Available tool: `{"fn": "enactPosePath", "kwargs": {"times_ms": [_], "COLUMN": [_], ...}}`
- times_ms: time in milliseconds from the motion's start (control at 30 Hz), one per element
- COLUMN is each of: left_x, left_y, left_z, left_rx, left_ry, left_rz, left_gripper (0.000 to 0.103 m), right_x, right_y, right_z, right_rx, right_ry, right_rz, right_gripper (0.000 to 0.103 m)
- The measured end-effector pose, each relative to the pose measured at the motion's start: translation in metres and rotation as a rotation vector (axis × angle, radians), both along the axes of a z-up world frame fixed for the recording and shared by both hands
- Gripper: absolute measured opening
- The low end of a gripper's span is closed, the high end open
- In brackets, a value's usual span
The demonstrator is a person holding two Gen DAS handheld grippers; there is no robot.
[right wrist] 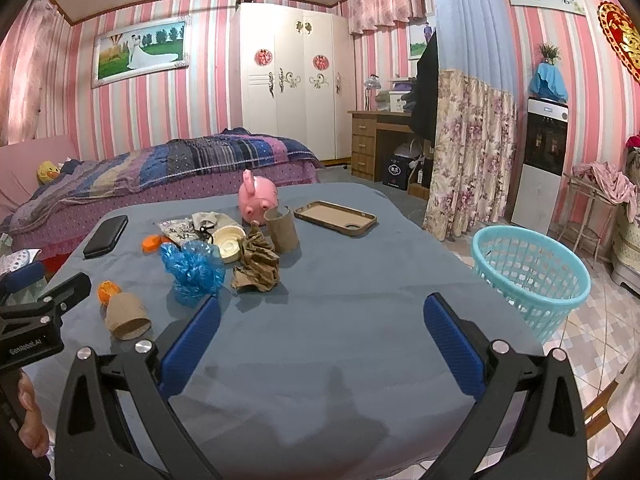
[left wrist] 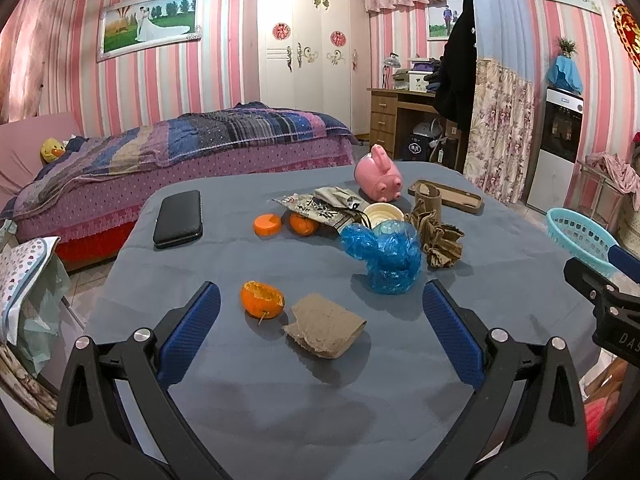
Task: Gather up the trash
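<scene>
While both tools hang spread apart and empty, our left tool [left wrist: 320, 328] frames the flattened cardboard tube [left wrist: 323, 326] at twelve o'clock on the table [left wrist: 280, 400]. Light and crushable, we judge; we'd pinch across its raised near edge, then carry it to the basket [right wrist: 532, 280].

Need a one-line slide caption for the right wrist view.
Open right gripper over grey-blue tablecloth; crumpled blue plastic bag, crumpled brown paper ahead, empty turquoise plastic basket on floor at right.
</scene>
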State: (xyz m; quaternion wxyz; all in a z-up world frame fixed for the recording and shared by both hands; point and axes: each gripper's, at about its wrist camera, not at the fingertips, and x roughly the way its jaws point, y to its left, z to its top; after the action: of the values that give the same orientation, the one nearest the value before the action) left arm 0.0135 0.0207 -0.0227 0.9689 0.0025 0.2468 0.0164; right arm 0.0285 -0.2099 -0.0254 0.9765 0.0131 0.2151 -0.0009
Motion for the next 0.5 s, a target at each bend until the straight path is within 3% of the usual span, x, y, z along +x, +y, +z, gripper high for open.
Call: {"fn": "enactPosePath", "kwargs": {"times_ms": [500], "left_x": [0.009], "left_y": [0.002], "left_z": [-0.021], "left_rx": [0.003], "left_ry": [0.039], "left_rz": [-0.001], "left_gripper": [0.098], "right_x": [0.007], "right_y": [-0.011], "right_z": [-0.007], "right_rx": [0.005], "right_ry": [-0.005], "right_rz": [-0.032], "right_gripper": [0.099]}}
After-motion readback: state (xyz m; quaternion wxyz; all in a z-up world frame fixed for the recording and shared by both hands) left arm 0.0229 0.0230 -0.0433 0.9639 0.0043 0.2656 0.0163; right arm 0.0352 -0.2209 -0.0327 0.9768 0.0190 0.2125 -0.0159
